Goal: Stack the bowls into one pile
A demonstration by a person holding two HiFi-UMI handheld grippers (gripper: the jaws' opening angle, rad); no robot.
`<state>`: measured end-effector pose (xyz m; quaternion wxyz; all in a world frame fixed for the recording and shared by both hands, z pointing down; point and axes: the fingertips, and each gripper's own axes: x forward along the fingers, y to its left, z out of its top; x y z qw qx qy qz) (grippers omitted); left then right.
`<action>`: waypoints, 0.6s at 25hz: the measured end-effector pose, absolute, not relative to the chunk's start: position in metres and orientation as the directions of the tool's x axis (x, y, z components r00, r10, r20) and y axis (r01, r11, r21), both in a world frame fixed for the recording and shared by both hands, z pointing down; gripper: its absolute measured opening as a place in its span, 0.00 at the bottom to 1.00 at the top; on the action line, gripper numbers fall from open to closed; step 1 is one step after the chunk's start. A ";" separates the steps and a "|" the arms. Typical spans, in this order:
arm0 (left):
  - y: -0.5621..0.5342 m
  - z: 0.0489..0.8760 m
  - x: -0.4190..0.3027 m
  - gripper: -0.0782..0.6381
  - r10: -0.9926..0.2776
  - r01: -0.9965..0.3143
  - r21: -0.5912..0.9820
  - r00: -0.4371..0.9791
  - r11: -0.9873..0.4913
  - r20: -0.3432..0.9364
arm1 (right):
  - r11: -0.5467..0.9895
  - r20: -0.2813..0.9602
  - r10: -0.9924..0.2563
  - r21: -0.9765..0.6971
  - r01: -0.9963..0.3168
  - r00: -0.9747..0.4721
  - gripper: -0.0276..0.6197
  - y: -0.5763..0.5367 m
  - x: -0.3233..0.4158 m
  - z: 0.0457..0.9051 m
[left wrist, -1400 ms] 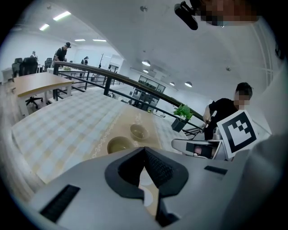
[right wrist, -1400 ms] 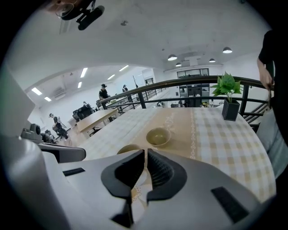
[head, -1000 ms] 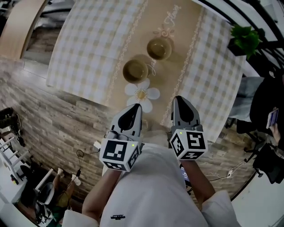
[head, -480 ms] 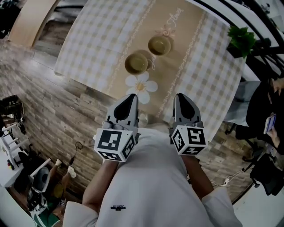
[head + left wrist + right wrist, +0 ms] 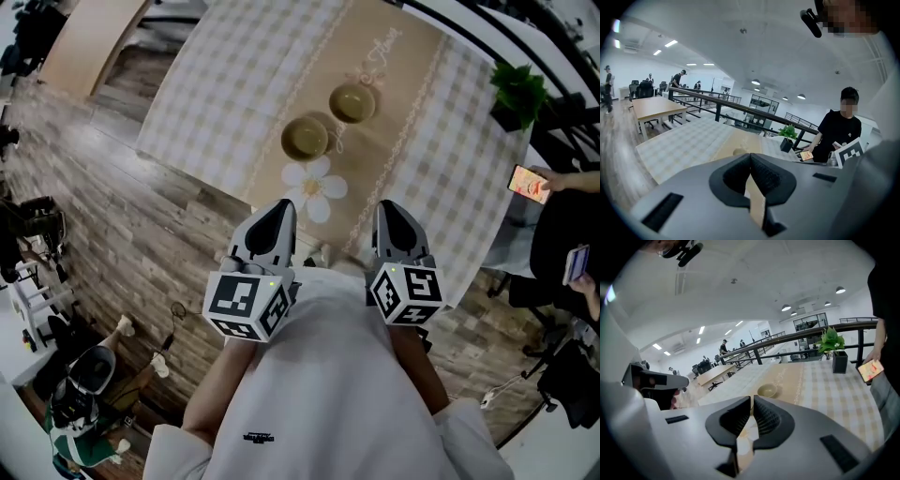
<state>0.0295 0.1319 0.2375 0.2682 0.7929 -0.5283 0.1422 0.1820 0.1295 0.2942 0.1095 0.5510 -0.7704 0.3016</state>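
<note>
Two olive-tan bowls stand apart on the beige runner of the checked tablecloth (image 5: 225,84): a nearer bowl (image 5: 306,138) and a farther bowl (image 5: 352,103). Both grippers are held close to my body, short of the table's near edge. My left gripper (image 5: 284,208) points toward the nearer bowl, jaws shut and empty. Beside it, my right gripper (image 5: 387,208) is also shut on nothing. One bowl (image 5: 767,390) shows just above the jaws in the right gripper view. In the left gripper view, a bowl's rim (image 5: 736,151) barely shows above the left gripper (image 5: 750,157).
A white flower-shaped mat (image 5: 317,187) lies at the runner's near end. A potted plant (image 5: 518,94) stands at the table's far right corner. A person holding a phone (image 5: 530,183) stands to the right. A wooden table (image 5: 94,37) is at the upper left.
The head view has shifted, so the table and bowls sit a little more to the right. Both grippers stay shut near my body. A hand with a phone now shows at right.
</note>
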 end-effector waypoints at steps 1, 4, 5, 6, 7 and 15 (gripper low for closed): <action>0.128 0.236 0.026 0.14 -0.762 -0.911 0.275 0.408 -0.307 0.503 | 0.202 0.503 -0.788 -0.334 -0.921 -0.356 0.10 0.128 0.180 0.295; 0.117 0.235 0.011 0.14 -0.752 -0.899 0.280 0.436 -0.337 0.494 | 0.187 0.508 -0.795 -0.316 -0.930 -0.333 0.10 0.125 0.162 0.296; 0.113 0.237 0.005 0.14 -0.744 -0.891 0.289 0.452 -0.351 0.492 | 0.179 0.512 -0.797 -0.308 -0.935 -0.321 0.10 0.124 0.154 0.296; 0.108 0.238 -0.001 0.14 -0.733 -0.880 0.300 0.473 -0.368 0.488 | 0.165 0.518 -0.800 -0.297 -0.941 -0.304 0.10 0.123 0.146 0.296; 0.103 0.240 -0.009 0.14 -0.722 -0.868 0.311 0.494 -0.386 0.484 | 0.147 0.525 -0.803 -0.286 -0.947 -0.283 0.10 0.121 0.137 0.297; 0.054 0.240 -0.088 0.14 -0.620 -0.773 0.370 0.635 -0.515 0.461 | -0.001 0.528 -0.836 -0.273 -0.962 -0.149 0.10 0.086 0.041 0.283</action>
